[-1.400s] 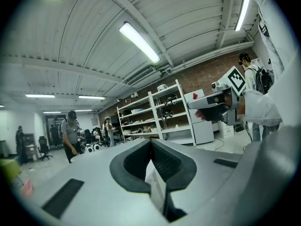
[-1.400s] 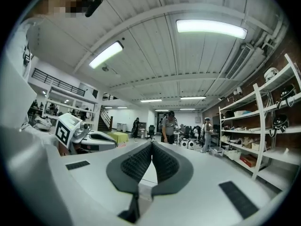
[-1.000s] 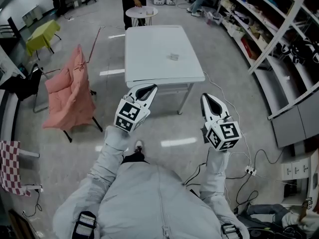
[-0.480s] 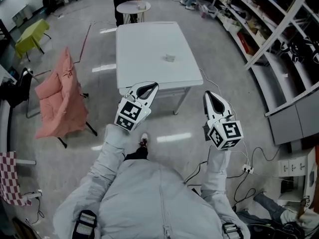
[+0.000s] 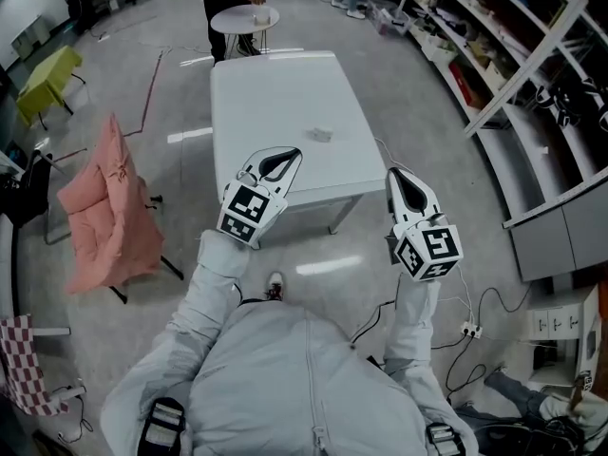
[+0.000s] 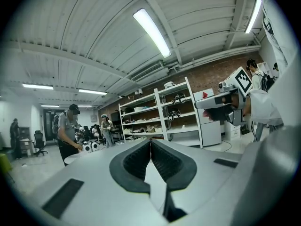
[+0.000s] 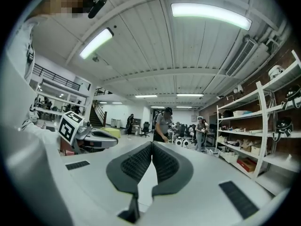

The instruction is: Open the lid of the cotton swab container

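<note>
A small pale container (image 5: 323, 134) lies on the white table (image 5: 275, 103) ahead, right of the table's middle; it is too small to make out its lid. My left gripper (image 5: 289, 154) is shut and empty, held level over the table's near edge. My right gripper (image 5: 396, 174) is also shut and empty, just off the table's near right corner. In the left gripper view the jaws (image 6: 150, 142) meet with nothing between them; in the right gripper view the jaws (image 7: 152, 145) do the same. Both grippers are well short of the container.
A pink folding chair (image 5: 104, 212) stands left of the table. A person stands at a small round table (image 5: 242, 17) beyond the far end. Shelving (image 5: 513, 74) runs along the right. Cables and a power strip (image 5: 470, 329) lie on the floor at right.
I have walked toward the table with both grippers: it has come nearer, and the left gripper's tip now reaches over its near edge. Both grippers stay shut.
</note>
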Demonstrator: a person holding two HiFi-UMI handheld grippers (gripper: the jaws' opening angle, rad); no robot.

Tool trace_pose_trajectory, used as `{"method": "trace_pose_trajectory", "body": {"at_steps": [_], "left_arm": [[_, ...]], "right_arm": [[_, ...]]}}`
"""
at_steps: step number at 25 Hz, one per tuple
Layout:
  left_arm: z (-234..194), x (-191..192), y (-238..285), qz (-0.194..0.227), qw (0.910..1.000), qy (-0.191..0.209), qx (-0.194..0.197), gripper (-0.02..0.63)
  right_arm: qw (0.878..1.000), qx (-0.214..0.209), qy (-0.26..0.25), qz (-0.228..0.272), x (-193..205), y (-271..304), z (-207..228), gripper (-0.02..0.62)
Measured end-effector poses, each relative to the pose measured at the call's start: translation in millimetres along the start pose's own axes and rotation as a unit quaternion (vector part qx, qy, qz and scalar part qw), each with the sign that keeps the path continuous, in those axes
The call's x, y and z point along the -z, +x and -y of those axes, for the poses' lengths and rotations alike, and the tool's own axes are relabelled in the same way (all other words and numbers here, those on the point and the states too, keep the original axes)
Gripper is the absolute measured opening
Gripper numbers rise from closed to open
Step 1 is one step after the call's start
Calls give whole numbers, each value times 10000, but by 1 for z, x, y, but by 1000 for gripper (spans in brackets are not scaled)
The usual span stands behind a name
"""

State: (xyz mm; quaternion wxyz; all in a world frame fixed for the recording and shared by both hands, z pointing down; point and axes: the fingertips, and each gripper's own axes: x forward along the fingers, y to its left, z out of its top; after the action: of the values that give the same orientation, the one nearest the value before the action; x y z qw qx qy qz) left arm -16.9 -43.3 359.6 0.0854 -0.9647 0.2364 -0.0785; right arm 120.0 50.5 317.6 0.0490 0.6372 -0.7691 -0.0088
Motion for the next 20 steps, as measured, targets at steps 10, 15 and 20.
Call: {"method": "trace_pose_trajectory", "body": {"at_steps": [10,15,20], "left_arm": [[-46,9,46,-10,9999,-49,146,22],[-61,14,72,-58,9998,-97,180,23],[-86,33,73,-91,9994,-190,267,21]], "right_arm": [[10000,-7,-49,-79,3,65,20,34],[9999,37,108,-90,5,86,42,34],[9998,-38,75,-195,13,114,28,34]]}}
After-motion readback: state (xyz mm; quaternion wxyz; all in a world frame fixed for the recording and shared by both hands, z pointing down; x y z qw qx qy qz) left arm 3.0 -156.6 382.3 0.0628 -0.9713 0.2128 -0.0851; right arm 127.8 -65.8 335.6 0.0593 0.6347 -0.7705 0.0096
